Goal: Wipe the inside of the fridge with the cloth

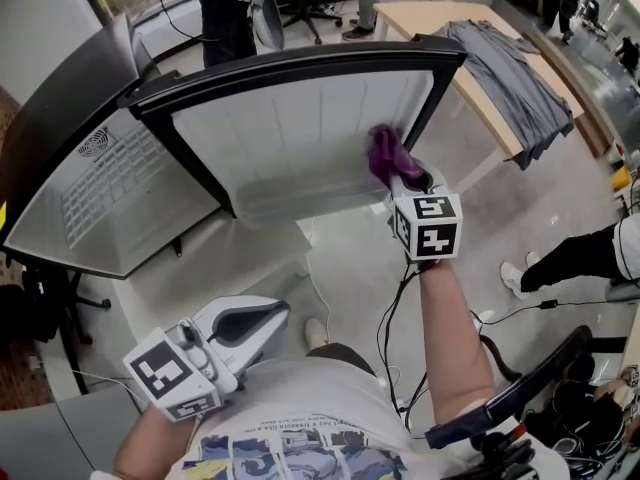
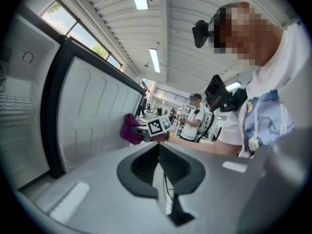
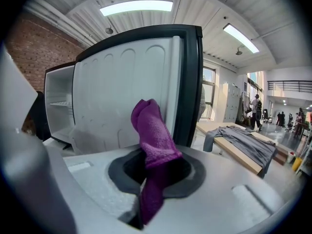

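Right gripper view showed my right gripper (image 3: pixel 155 179) clamped on the purple cloth (image 3: pixel 152 130), frame centre, beside the fridge door (image 3: pixel 122 91); left gripper (image 2: pixel 160 174) closed, empty. Pressing hard, I risked dragging the purple cloth loose

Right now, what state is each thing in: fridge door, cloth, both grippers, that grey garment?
fridge door: open, inner panel showing.
right gripper: shut on the cloth.
cloth: bunched, held up at the door's inner panel.
left gripper: shut, empty, held low.
grey garment: draped over the table edge.
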Demonstrator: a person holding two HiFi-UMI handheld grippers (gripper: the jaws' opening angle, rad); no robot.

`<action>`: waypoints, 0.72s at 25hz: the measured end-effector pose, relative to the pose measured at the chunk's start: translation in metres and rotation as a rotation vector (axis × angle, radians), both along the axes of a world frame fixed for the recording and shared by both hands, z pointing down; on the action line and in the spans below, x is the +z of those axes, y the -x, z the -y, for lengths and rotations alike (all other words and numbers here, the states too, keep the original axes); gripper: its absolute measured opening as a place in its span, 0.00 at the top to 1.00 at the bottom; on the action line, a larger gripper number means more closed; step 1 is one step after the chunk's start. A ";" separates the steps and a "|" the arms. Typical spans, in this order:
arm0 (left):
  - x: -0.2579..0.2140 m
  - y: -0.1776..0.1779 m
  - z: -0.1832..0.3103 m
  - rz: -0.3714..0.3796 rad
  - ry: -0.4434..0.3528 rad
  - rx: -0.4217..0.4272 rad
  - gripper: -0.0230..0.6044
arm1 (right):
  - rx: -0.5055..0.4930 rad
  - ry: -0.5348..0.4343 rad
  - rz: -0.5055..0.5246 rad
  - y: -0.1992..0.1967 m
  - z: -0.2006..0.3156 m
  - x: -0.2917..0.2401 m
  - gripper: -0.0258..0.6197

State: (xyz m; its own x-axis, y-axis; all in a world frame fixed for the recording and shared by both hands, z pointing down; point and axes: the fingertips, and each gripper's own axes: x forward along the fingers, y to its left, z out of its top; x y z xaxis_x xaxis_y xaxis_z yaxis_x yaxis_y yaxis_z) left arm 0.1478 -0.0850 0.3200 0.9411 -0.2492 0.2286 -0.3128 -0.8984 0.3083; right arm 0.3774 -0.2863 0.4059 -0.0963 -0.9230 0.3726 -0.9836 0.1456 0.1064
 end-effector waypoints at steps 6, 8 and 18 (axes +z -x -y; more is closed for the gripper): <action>0.001 -0.003 -0.004 -0.001 0.001 -0.003 0.95 | -0.025 -0.012 0.016 0.004 -0.013 -0.006 0.88; 0.001 0.000 -0.005 -0.001 0.003 -0.010 0.95 | -0.068 -0.020 0.026 0.021 -0.018 -0.009 0.88; 0.000 0.033 -0.008 0.004 0.009 -0.079 0.95 | -0.303 -0.023 0.078 0.136 -0.019 -0.003 0.88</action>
State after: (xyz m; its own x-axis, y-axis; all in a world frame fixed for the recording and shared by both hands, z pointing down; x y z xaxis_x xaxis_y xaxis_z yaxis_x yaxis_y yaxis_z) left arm 0.1152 -0.0773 0.3203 0.9178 -0.3205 0.2345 -0.3837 -0.8681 0.3151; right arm 0.2411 -0.2674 0.4029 -0.3958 -0.8560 0.3325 -0.9011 0.4318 0.0389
